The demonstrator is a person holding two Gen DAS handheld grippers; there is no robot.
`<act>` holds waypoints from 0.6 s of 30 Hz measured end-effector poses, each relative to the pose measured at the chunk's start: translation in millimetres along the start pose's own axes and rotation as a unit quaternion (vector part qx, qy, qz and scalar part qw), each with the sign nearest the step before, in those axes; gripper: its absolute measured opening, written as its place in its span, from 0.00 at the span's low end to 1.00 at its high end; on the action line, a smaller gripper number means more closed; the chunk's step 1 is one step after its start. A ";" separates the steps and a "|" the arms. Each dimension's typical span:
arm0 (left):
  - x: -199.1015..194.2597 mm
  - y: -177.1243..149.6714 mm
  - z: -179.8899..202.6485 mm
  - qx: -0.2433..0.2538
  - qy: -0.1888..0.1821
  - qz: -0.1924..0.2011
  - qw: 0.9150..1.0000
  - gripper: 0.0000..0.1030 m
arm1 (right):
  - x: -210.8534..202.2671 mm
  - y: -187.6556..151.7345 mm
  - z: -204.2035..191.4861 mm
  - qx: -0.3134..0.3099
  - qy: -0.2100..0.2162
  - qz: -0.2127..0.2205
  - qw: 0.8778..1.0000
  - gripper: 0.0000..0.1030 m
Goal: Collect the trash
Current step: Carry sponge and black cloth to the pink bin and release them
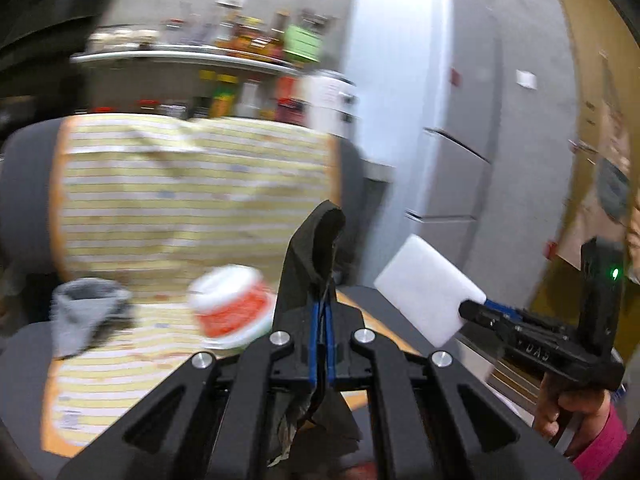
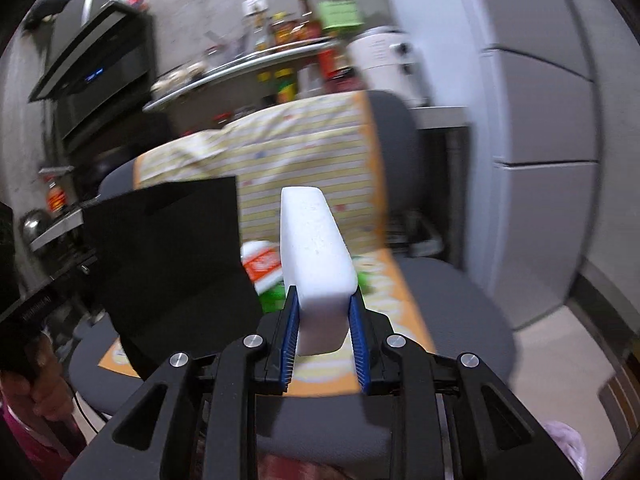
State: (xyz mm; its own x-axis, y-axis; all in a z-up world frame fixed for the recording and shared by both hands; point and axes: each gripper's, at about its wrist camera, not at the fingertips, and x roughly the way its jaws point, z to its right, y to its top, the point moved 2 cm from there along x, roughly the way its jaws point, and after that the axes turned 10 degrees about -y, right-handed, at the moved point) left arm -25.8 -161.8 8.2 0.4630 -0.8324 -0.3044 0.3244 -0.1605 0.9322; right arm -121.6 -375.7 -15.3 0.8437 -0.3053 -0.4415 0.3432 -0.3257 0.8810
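Claws both loaded: left claw [image 1: 322, 312] pinches a black bag [image 1: 314, 248], right claw [image 2: 324, 320] clamps white foam [image 2: 312, 248]; cup [image 1: 230, 306] remains on the chair [image 1: 24, 184].

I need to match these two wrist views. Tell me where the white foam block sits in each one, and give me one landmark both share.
Left wrist view: the white foam block is right of centre, gripped at its lower corner by the right gripper.
Right wrist view: the block stands at centre, clamped between the jaws.
Shared landmark: the red-and-white container on the striped cloth.
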 end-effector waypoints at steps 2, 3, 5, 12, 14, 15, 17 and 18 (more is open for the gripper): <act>20.0 -5.3 26.6 0.011 -0.038 -0.014 0.999 0.01 | -16.3 -3.7 26.2 0.010 -0.035 0.005 0.999 0.25; 33.4 -9.3 46.4 0.020 -0.065 -0.023 0.997 0.01 | -25.0 -6.3 41.0 0.016 -0.055 0.007 0.998 0.25; 50.0 -15.2 71.5 0.032 -0.097 -0.034 0.994 0.01 | -38.1 -12.3 67.5 0.032 -0.090 0.006 0.995 0.25; 108.7 -42.7 171.4 0.072 -0.225 -0.091 0.968 0.01 | -75.5 -43.4 153.3 0.091 -0.195 -0.003 0.977 0.25; 127.7 -56.3 196.9 0.082 -0.252 -0.114 0.957 0.01 | -85.6 -52.4 173.6 0.108 -0.214 -0.003 0.971 0.25; 131.9 -65.3 206.5 0.085 -0.261 -0.124 0.953 0.01 | -88.9 -55.9 182.8 0.118 -0.222 -0.004 0.968 0.25; 150.5 -79.8 224.3 0.088 -0.279 -0.149 0.945 0.01 | -96.6 -64.5 203.6 0.138 -0.240 -0.004 0.961 0.25; 158.9 -86.7 230.7 0.089 -0.284 -0.159 0.941 0.01 | -98.6 -67.5 211.6 0.145 -0.248 -0.005 0.958 0.25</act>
State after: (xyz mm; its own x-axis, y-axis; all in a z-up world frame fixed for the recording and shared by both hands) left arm -170.6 -402.5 -75.8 -0.1675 -0.8680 -0.4675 0.2049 -0.4944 0.8447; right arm -315.3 -512.9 -67.2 0.5171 -0.6643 -0.5397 0.1602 -0.5443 0.8234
